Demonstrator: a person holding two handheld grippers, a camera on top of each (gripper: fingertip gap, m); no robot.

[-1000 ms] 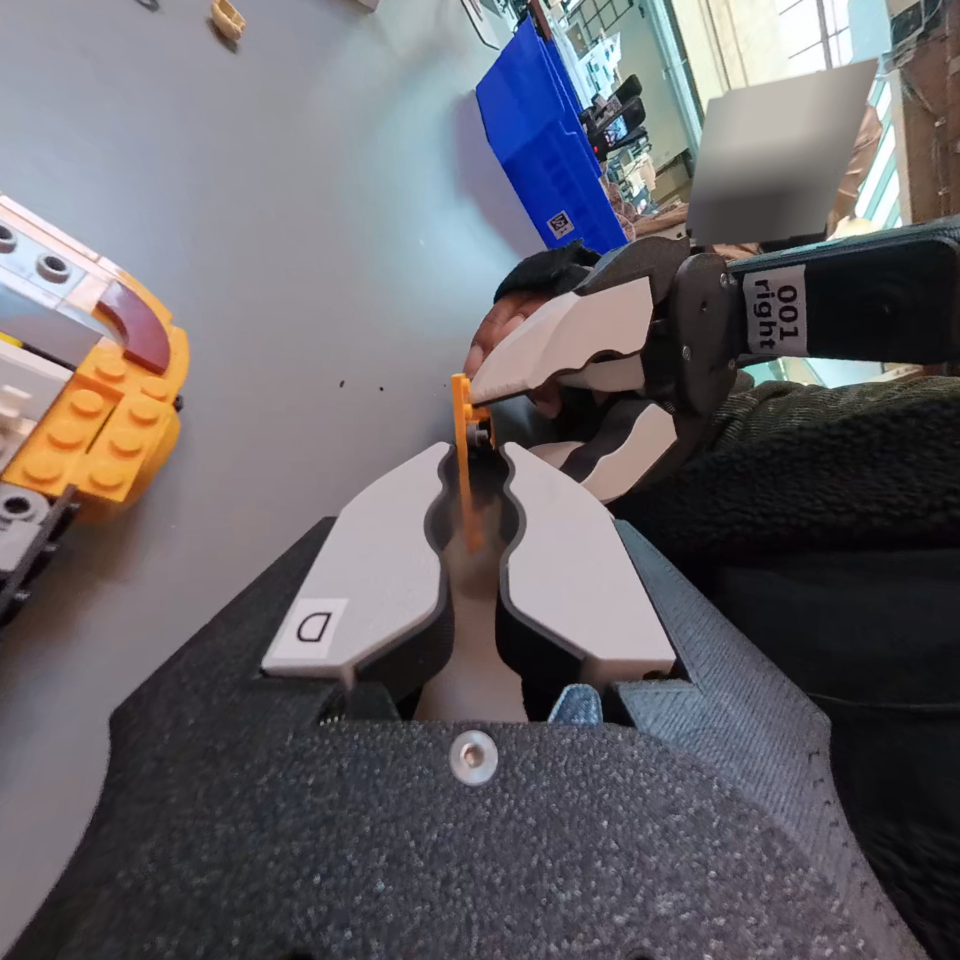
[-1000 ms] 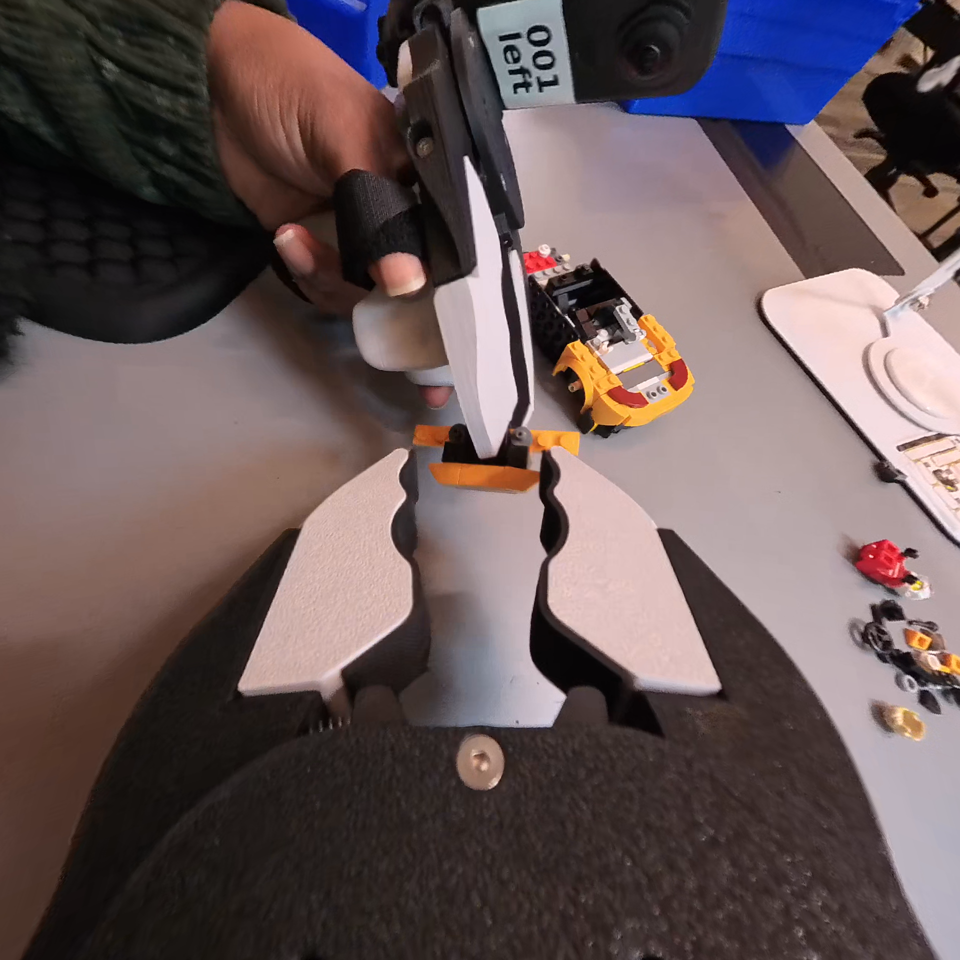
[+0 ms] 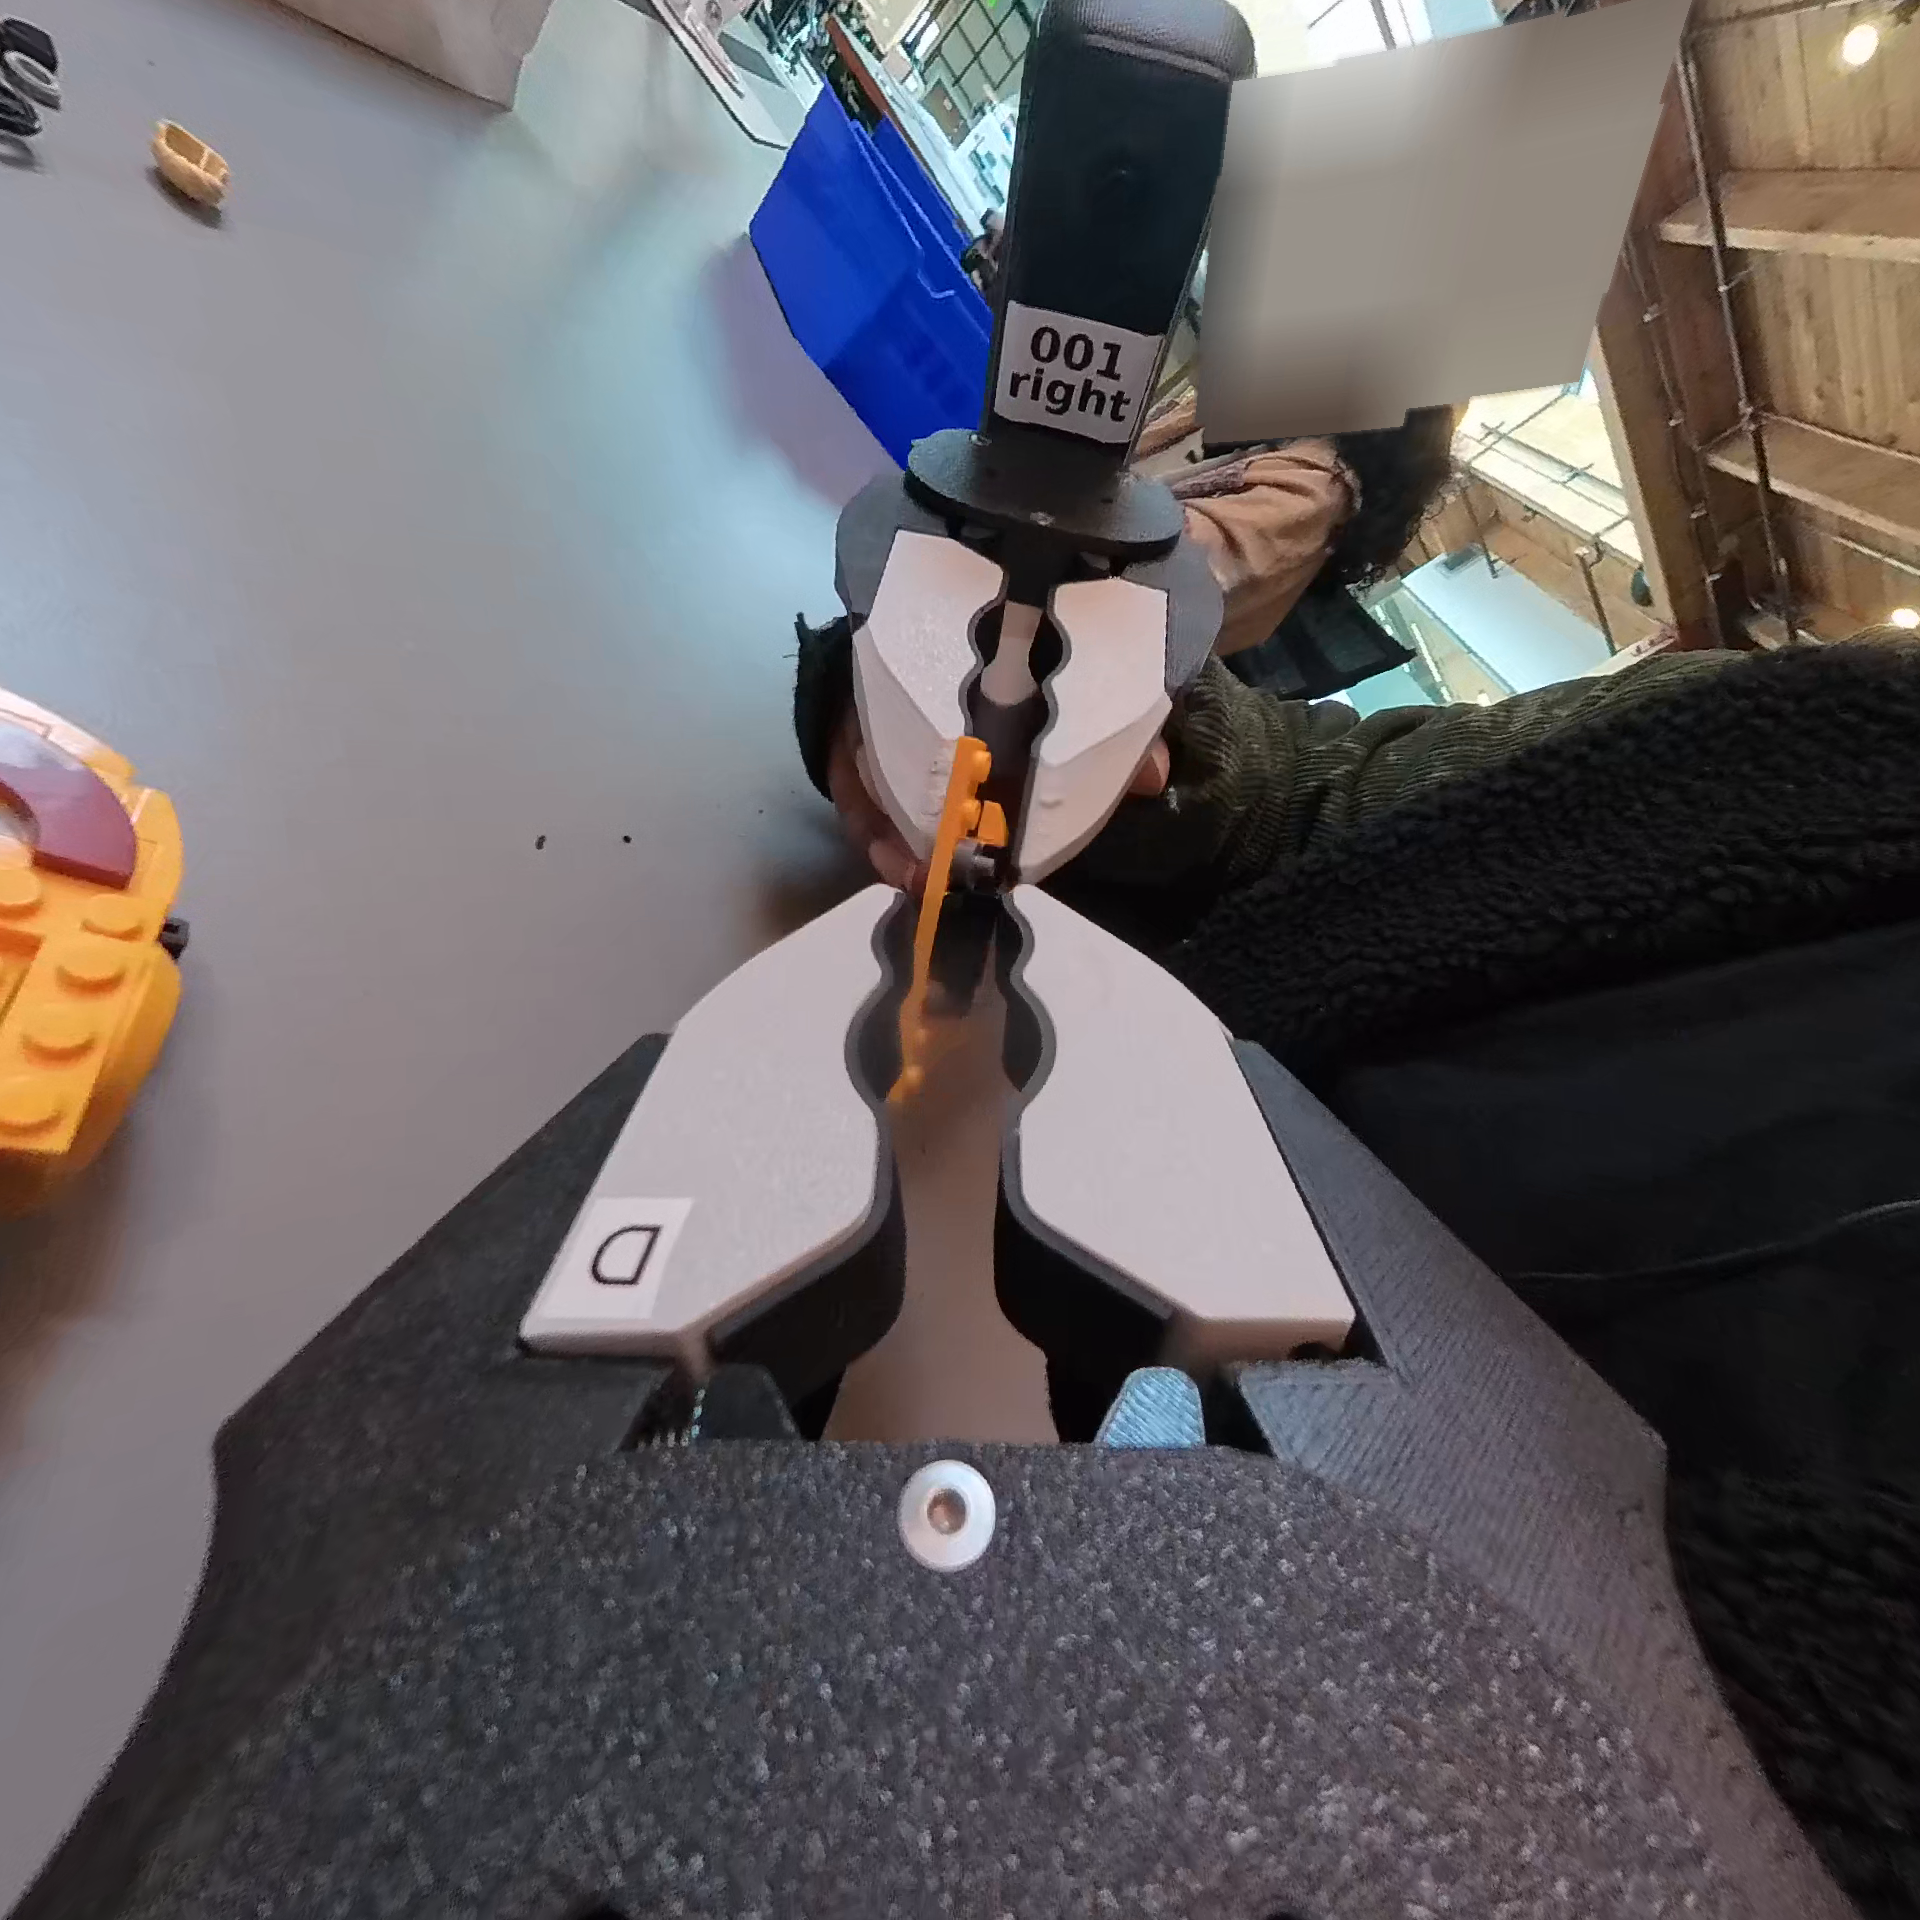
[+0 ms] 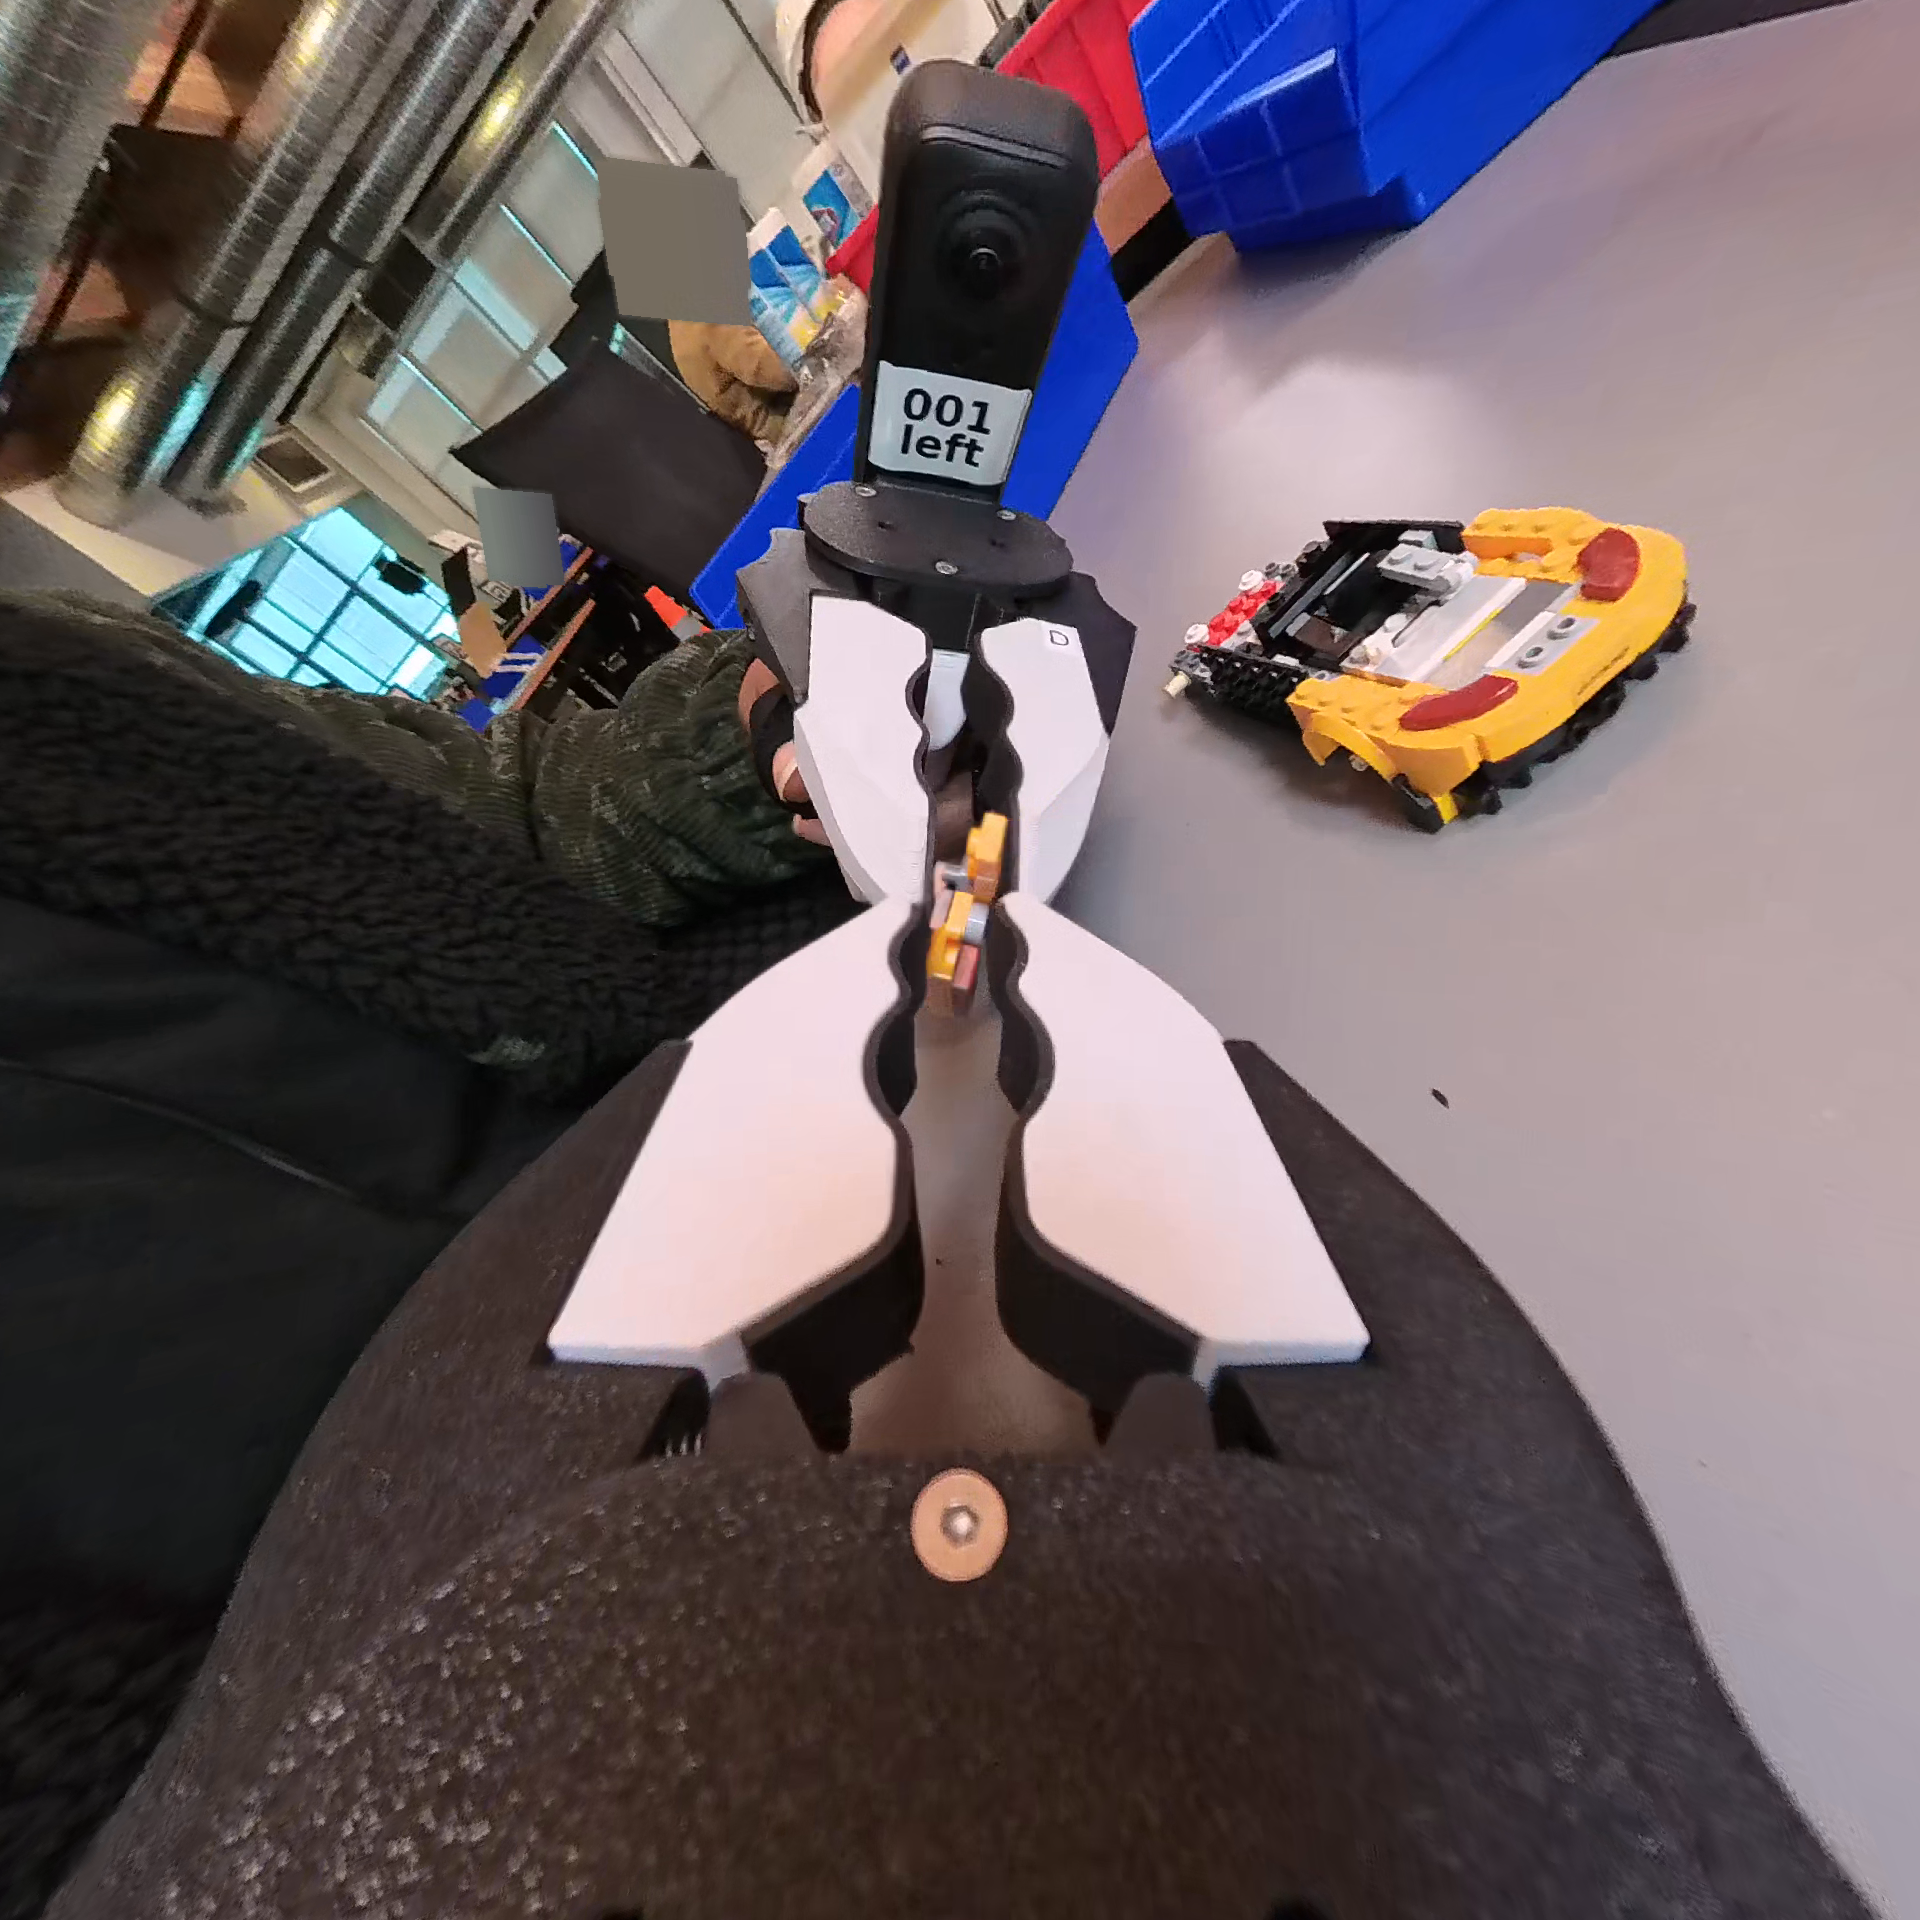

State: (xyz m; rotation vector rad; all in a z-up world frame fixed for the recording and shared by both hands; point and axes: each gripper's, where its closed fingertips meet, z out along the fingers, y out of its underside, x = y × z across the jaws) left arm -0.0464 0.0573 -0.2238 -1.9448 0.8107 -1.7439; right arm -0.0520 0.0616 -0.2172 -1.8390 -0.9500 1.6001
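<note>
In the left wrist view my left gripper (image 3: 945,906) is shut on a thin orange brick plate (image 3: 923,971) with small grey and black pieces on it. The plate stands edge-on between the pads, above the grey table (image 3: 416,520). My right gripper (image 3: 977,862) faces it tip to tip and is shut on the plate's far end. In the right wrist view my right gripper (image 4: 956,916) pinches the orange, grey and dark red end of that assembly (image 4: 951,951). The left gripper (image 4: 971,873) meets it from the far side.
A partly built yellow and black toy car (image 4: 1455,665) sits on the table to the right; it shows at the left edge in the left wrist view (image 3: 62,966). Blue bins (image 4: 1351,114) stand at the back. A small tan piece (image 3: 189,158) lies far off. A person's dark green sleeve (image 4: 364,810) is close by. The tips of both grippers are at nearly the same place.
My right gripper was open in front of the assembly; it has swung to face the left gripper head-on and its pads have come together on the assembly. The left gripper keeps its hold.
</note>
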